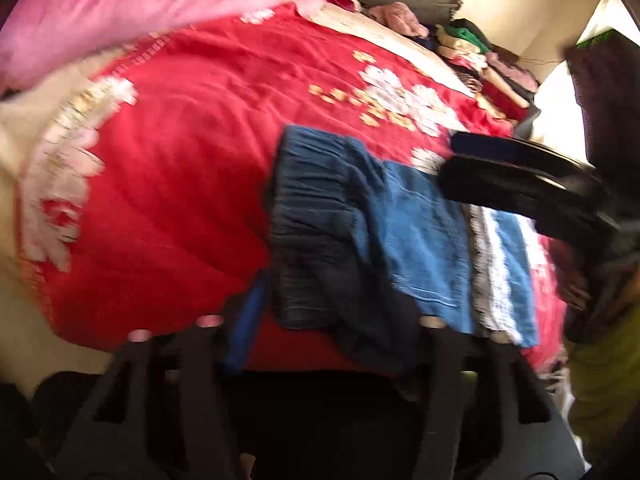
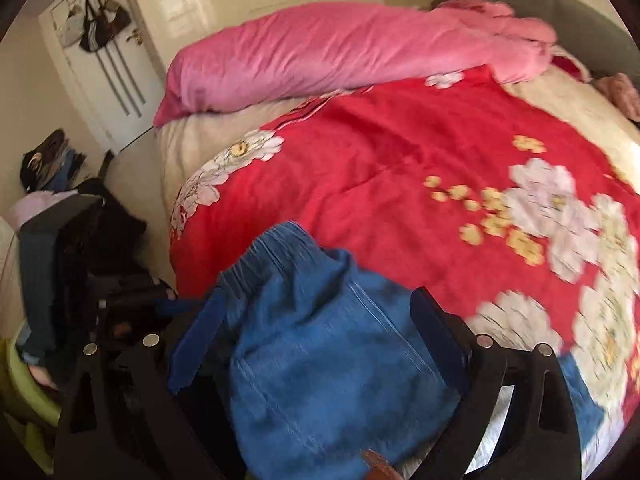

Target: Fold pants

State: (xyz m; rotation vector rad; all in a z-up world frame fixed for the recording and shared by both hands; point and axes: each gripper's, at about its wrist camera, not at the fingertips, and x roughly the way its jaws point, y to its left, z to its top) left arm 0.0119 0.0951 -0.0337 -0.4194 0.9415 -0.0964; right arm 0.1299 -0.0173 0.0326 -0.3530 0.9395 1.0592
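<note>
Blue denim pants [image 1: 360, 232] lie folded on a red floral bedspread [image 1: 180, 180], dark waistband to the left, white-lined cuffs to the right. My left gripper [image 1: 340, 336] is open just above the pants' near edge, nothing between its fingers. My right gripper [image 1: 460, 160] reaches in from the right over the pants' far right part. In the right wrist view the right gripper [image 2: 316, 344] is open and straddles the pants [image 2: 320, 340], its blue pads on either side of the cloth. The left gripper [image 2: 132, 292] shows at the left edge.
A pink quilt [image 2: 340, 60] lies rolled along the bed's far side. Loose clothes [image 1: 472, 48] pile at the bed's head. A white door with hanging bags [image 2: 100, 28] and a pile of dark clothes [image 2: 52, 160] stand beyond the bed's left side.
</note>
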